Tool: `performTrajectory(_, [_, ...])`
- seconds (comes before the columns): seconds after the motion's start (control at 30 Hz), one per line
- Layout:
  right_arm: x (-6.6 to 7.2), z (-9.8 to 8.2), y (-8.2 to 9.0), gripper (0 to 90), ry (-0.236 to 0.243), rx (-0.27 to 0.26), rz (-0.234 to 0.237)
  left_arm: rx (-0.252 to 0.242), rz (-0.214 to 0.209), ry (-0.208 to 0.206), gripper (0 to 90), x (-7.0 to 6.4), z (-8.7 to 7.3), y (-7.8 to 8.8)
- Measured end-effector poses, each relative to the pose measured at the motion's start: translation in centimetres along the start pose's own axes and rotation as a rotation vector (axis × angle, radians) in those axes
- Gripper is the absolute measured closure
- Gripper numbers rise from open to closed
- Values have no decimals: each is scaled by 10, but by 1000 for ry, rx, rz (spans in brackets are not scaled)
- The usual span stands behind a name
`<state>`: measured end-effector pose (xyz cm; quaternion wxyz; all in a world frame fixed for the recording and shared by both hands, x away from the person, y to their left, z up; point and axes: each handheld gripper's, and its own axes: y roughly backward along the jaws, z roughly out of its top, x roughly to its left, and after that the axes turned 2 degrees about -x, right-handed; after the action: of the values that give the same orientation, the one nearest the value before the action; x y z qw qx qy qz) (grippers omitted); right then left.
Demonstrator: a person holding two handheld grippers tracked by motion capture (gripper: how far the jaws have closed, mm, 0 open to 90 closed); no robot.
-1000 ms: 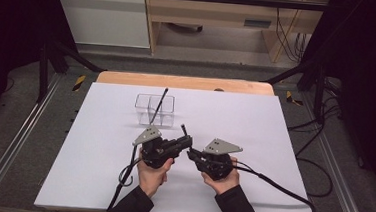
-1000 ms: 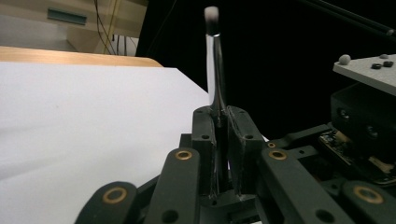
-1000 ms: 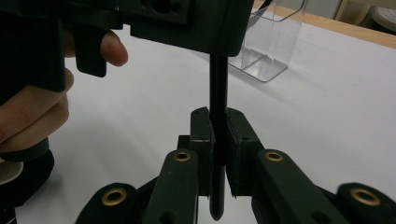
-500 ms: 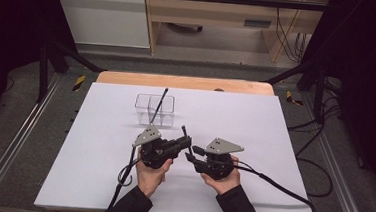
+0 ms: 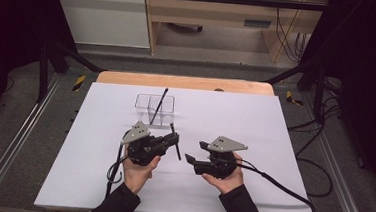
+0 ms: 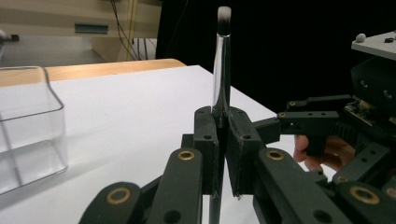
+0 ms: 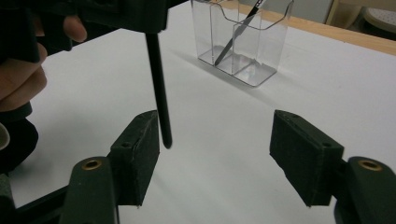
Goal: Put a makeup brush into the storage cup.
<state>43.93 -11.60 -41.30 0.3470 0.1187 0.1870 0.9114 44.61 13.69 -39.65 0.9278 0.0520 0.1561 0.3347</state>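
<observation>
1. My left gripper (image 5: 172,141) is clamped tight on a slim black brush (image 6: 221,65). In the left gripper view the handle runs straight up between my two pads toward 12 o'clock, with the pale bristle tip at the top.
2. From the high view that same brush sits just off the white table (image 5: 273,142), crossing the tip of my left gripper, handle end pointing toward roughly 5 o'clock.
3. My right gripper (image 5: 190,159) has let go. Its jaws have just been opening, and in the right gripper view they stand wide apart with bare table between them.
4. In that view the brush's dark handle end hangs right beside my left-hand pad, close to it, nothing pinching it. Can't tell if it brushes the pad or not.
5. The two grippers face each other near the table's middle, left one at about 9 o'clock from the right one, tips near but apart.
6. A clear plastic organizer (image 5: 142,105) stands at about 12 o'clock from my left gripper, further back on the table. A second dark brush (image 5: 158,106) leans inside one of its compartments, tilted toward 1 o'clock.
7. Both my hands wrap the gripper bodies from below, cables trailing off toward the near edge.
</observation>
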Motion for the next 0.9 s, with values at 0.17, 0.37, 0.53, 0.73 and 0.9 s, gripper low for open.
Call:
performTrajectory(0.17, [-5,-1,3,293,-16,4,-16,5,19,-3,830,7,1,10])
performTrajectory(0.37, [-12,-1,8,222,-37,1,-35,11,36,-3,830,15,4,21])
performTrajectory(0.53, [-19,-4,13,173,-54,8,-60,4,58,7,830,23,8,31])
performTrajectory(0.73, [-27,-6,18,146,-72,6,-89,-14,78,28,829,35,16,44])
performTrajectory(0.9, [-34,-8,23,121,-93,3,-117,-9,97,33,829,41,20,49])
